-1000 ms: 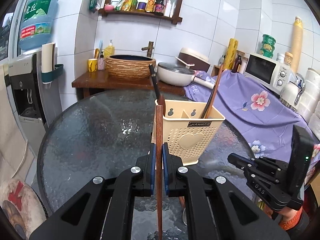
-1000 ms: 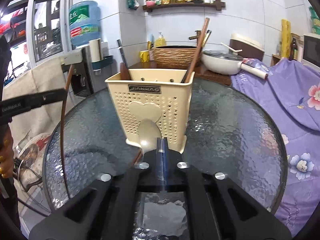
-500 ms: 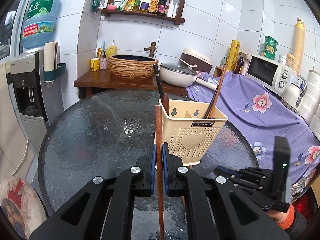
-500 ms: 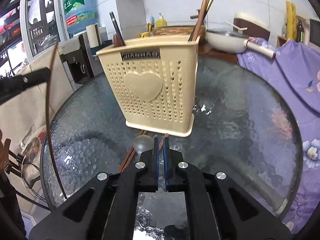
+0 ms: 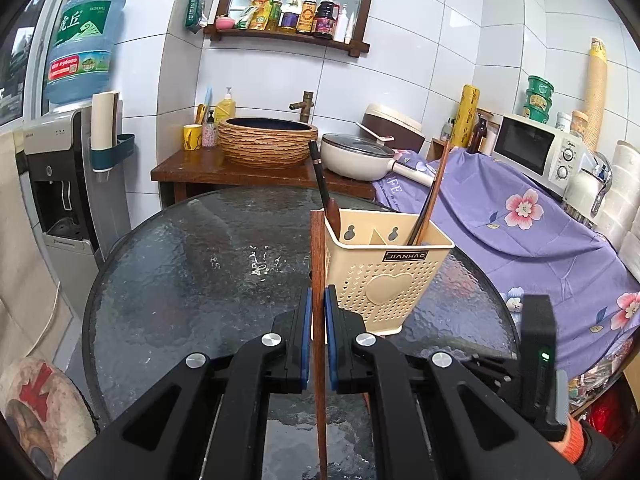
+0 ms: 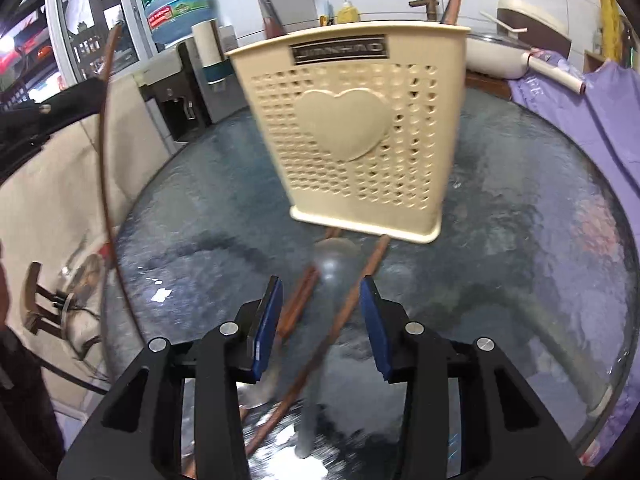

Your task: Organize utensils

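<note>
A cream perforated utensil holder (image 5: 384, 272) stands on the round glass table (image 5: 200, 272); it also shows in the right wrist view (image 6: 352, 132). It holds a dark-handled utensil (image 5: 322, 188) and wooden chopsticks (image 5: 430, 196). My left gripper (image 5: 318, 312) is shut on a wooden chopstick (image 5: 318, 256), held upright just left of the holder. My right gripper (image 6: 320, 312) is open, low over the table in front of the holder. Between its fingers lie a metal spoon (image 6: 328, 272) and brown chopsticks (image 6: 348, 292) on the glass. The held chopstick shows at the left of the right wrist view (image 6: 105, 152).
A purple flowered cloth (image 5: 520, 216) covers the counter at right, with a microwave (image 5: 536, 152) on it. Behind the table stand a woven basin (image 5: 267, 142), a white pan (image 5: 356, 156) and a water dispenser (image 5: 60, 184).
My right gripper has let go of the spoon, opened, and dropped lower and closer to the holder. My left gripper still holds the chopstick and has drawn back slightly.
</note>
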The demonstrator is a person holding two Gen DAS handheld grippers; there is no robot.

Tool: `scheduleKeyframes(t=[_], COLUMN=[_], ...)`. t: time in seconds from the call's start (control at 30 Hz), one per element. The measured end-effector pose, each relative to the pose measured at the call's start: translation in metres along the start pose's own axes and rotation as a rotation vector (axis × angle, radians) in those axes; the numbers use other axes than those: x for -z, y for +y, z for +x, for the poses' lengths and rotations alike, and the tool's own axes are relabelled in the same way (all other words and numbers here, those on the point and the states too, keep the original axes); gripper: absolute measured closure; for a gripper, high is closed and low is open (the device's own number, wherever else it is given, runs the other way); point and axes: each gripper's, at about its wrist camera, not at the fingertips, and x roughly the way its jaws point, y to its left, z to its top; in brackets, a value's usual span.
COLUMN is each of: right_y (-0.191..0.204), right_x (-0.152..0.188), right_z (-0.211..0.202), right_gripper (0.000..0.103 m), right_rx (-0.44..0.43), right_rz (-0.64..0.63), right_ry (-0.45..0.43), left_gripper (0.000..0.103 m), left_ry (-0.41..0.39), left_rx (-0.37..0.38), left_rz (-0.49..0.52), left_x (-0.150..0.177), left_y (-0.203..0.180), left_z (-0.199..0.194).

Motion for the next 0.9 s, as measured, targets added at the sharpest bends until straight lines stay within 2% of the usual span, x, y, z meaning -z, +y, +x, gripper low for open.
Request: scheduleKeyframes(t=[0.07, 0.23, 0.4, 0.43, 0.5, 0.57, 0.63, 0.77, 0.8, 0.9], right_y=[0.007, 0.036, 0.035, 0.037, 0.045, 0.055, 0.066, 0.075, 0.076, 0.080], right_x=[0.006, 0.026, 0.031, 0.032, 0.033, 0.035, 0.039, 0.044, 0.044, 0.043], right_z=[-0.005, -0.005, 0.004, 0.004, 0.002, 0.002, 0.007, 0.015, 0.017, 0.020], right_gripper=[0.061, 0.061, 0.061, 0.058, 0.051, 0.047, 0.047, 0.048, 0.049, 0.067], right_rx=[-0.008, -0.011, 0.018, 0.024, 0.067, 0.105, 0.174, 0.212, 0.219, 0.225], right_rz=[0.016, -0.068, -0.033, -0.030, -0.043, -0.055, -0.083, -0.110, -0.115, -0.122], right_ry=[0.011, 0.036, 0.053, 0.051, 0.051, 0.046, 0.054, 0.074, 0.076, 0.076], left_gripper=[0.096, 0.096, 0.096, 0.096, 0.096, 0.096, 0.096, 0.096, 0.096, 0.096], left_ry=[-0.001, -0.002, -0.005, -0.006, -0.006, -0.005, -0.005, -0.006, -0.007, -0.007], left_rx=[0.002, 0.003, -0.003, -0.004, -0.001, 0.004, 0.002, 0.001, 0.000, 0.003], left_rz=[-0.002, -0.005, 0.008, 0.010, 0.006, 0.000, -0.001, -0.006, -0.008, -0.014], left_x=[0.000, 0.000, 0.000, 0.000, 0.000, 0.000, 0.001, 0.002, 0.003, 0.002], left_y=[0.000, 0.001, -0.001, -0.001, 0.000, 0.001, 0.001, 0.004, 0.005, 0.007], left_z=[-0.001, -0.002, -0.003, -0.004, -0.003, -0.003, -0.003, -0.005, -0.005, -0.005])
